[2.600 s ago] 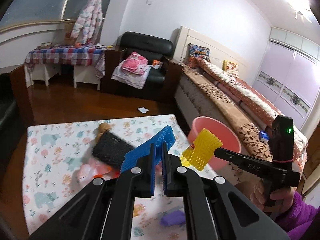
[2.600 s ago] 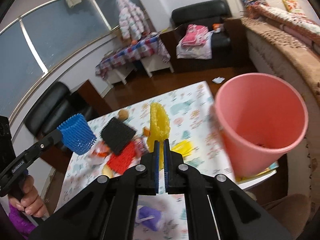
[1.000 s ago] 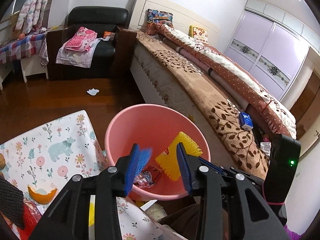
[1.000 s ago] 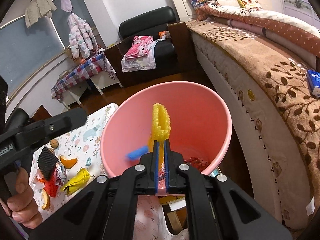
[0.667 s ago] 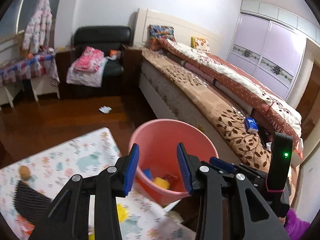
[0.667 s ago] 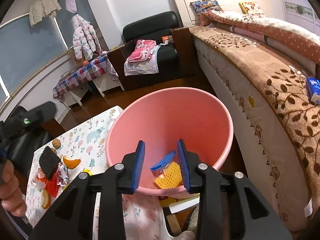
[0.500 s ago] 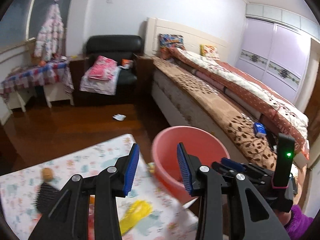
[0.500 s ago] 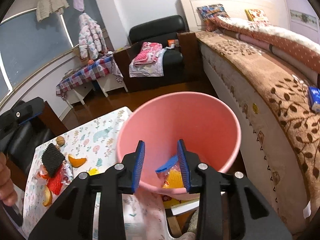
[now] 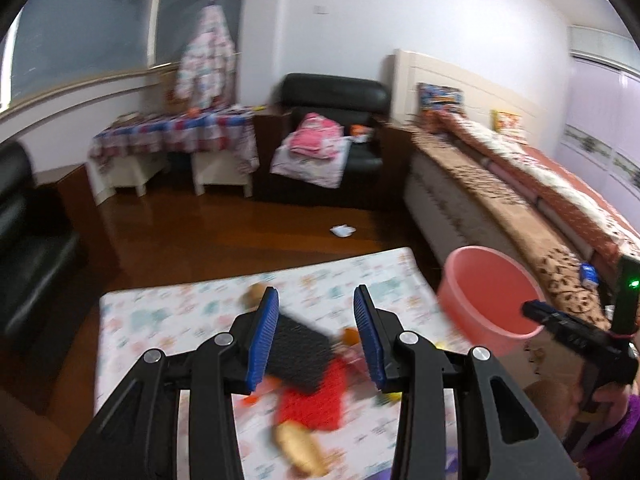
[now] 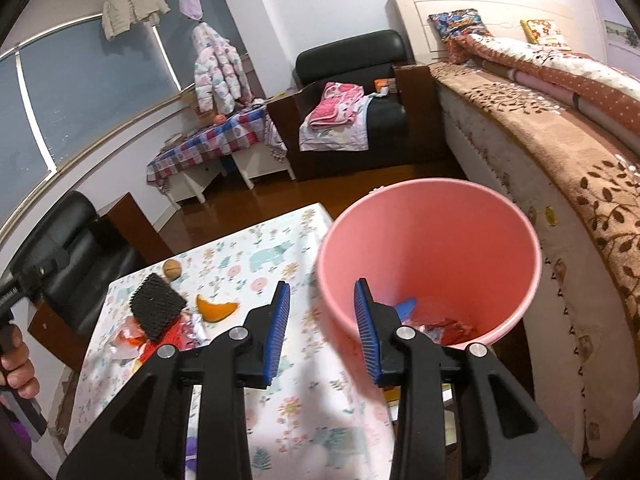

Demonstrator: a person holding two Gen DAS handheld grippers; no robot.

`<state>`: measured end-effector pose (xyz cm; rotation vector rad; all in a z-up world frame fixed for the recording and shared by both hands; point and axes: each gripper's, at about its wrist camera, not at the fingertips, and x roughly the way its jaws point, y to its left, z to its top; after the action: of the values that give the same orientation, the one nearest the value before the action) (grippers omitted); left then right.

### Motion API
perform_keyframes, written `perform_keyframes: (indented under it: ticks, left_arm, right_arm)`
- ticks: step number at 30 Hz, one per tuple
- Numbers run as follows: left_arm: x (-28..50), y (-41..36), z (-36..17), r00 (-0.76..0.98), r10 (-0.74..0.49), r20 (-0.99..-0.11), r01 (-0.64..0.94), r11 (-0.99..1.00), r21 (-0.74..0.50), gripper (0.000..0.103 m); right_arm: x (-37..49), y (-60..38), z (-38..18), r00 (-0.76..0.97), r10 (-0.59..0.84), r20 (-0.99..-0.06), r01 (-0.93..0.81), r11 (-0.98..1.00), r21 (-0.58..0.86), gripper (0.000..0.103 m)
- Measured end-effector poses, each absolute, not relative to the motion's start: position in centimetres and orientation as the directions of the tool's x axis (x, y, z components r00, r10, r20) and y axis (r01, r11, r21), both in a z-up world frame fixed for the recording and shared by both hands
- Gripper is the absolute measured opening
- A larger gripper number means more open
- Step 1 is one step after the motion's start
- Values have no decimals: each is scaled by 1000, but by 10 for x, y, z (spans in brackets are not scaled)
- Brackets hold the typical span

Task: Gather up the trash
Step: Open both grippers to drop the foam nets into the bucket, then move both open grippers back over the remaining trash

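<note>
Trash pile (image 9: 308,364) on table beneath empty, parted left gripper (image 9: 316,338) jaws.

Your table, the bin at its right edge, the bed beyond.

Off the right edge of your table (image 10: 248,248) stands the bin (image 10: 432,240), with scraps in its bottom. On the table to your left lie the mesh pad (image 10: 158,306), a peel (image 10: 216,309) just right of it, and a nut (image 10: 172,268) behind the pad. Right of the bin runs the bed (image 10: 560,152). Behind the table, across the floor, the armchair (image 10: 352,92) holds folded cloths, and a covered side table (image 10: 212,140) stands to its left, under the window.
</note>
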<state>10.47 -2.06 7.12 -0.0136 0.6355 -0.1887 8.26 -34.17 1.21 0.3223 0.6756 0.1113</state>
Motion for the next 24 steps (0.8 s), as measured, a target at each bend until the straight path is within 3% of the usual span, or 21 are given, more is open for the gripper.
perform_keyframes:
  ticks: [10, 24]
  left_arm:
    - [78, 41, 29, 749, -26, -662, -8, 999, -48, 42]
    - [113, 53, -35, 649, -87, -756, -118, 970, -213, 43]
  right_arm:
    - [85, -306, -3, 716, 277, -640, -56, 938, 343, 34]
    - [88, -279, -17, 649, 335, -683, -81, 923, 375, 34]
